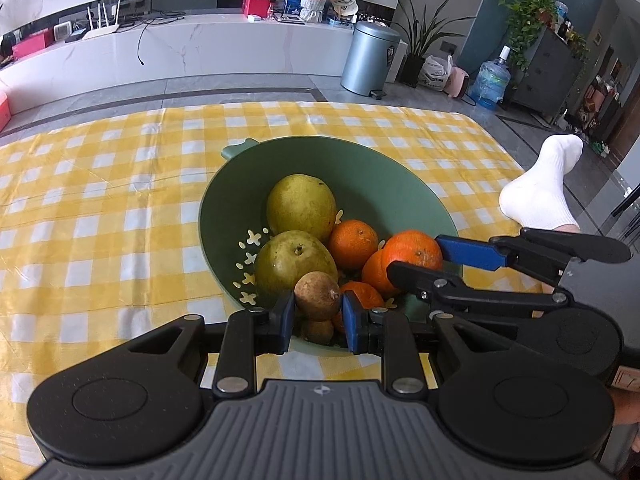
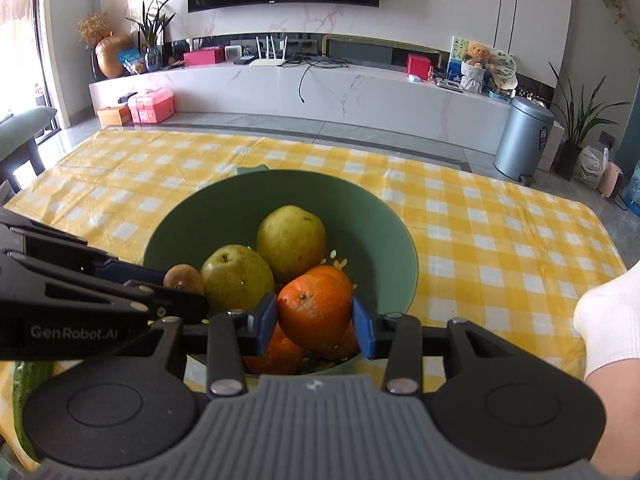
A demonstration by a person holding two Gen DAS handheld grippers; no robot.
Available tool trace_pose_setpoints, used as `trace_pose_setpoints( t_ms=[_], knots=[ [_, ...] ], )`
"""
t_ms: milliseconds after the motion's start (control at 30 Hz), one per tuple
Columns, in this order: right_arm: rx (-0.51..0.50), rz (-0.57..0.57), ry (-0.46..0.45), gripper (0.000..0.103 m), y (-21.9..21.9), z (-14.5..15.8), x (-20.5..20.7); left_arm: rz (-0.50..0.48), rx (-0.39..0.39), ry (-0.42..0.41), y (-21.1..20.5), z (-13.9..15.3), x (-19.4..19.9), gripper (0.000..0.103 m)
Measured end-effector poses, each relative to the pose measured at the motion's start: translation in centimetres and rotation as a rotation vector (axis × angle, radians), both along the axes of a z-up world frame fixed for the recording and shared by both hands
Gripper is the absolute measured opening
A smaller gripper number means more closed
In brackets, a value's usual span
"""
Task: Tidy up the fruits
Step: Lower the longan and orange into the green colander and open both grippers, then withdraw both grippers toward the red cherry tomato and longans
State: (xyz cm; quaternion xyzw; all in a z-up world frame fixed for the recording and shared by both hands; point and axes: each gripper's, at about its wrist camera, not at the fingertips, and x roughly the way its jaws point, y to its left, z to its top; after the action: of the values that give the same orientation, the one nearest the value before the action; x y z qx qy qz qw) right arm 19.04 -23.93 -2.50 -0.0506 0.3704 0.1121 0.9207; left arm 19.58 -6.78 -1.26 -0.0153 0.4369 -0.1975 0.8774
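Here's the table [image 1: 100,184] under its yellow checked cloth, wide and mostly bare, with the far edge running across at twelve o'clock and a socked foot [image 1: 540,184] propped on the edge out at three o'clock. Dead centre sits the green bowl [image 1: 360,168], its little handle at eleven o'clock, already heaped with fruit: two pears [image 1: 301,207] at the back and left, oranges piled at four o'clock. Both claws are over that bowl, tilted downward. The right gripper [image 2: 316,314] is clamped on an orange [image 2: 314,308], blue pads pressed to either side, poised just above the other oranges. The left gripper [image 1: 317,314] is pinched narrow on a small brown fruit [image 1: 318,295], a kiwi by the look of it, held near the six o'clock rim beside the front pear. My read: this is the drop-off step, both pieces delivered together. Next call is to ease each claw apart low over the pile so nothing rolls out. Watch it, the two claws sit close side by side and the heap is high, but there's plenty of free cloth to back away toward nine o'clock.
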Motion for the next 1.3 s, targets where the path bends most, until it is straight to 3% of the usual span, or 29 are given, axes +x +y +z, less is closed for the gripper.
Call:
trace_pose_setpoints(
  t_ms=[533,700,767,867,1133,1300],
  knots=[
    [-0.047,0.043,0.028,0.038,1.4,-1.3,0.3,0.005,0.012,0.019,-0.5,-0.9,1.1,0.029],
    [-0.046,0.042,0.020,0.040,1.5,-1.2,0.1,0.008,0.009,0.020,-0.4,-0.6,1.0,0.036],
    [-0.037,0.039,0.012,0.041,1.3,-1.1,0.0,0.006,-0.002,0.015,-0.2,-0.4,1.0,0.046],
    [-0.023,0.027,0.005,0.044,1.0,-0.9,-0.1,0.008,-0.005,-0.011,-0.1,0.2,0.6,0.051],
    [-0.002,-0.001,-0.081,0.059,0.7,0.3,-1.9,0.031,-0.037,-0.070,1.1,3.1,-1.4,0.054],
    [0.050,-0.012,-0.148,0.061,0.5,1.2,-3.5,0.028,-0.019,-0.088,1.9,4.5,-3.1,0.054]
  ],
)
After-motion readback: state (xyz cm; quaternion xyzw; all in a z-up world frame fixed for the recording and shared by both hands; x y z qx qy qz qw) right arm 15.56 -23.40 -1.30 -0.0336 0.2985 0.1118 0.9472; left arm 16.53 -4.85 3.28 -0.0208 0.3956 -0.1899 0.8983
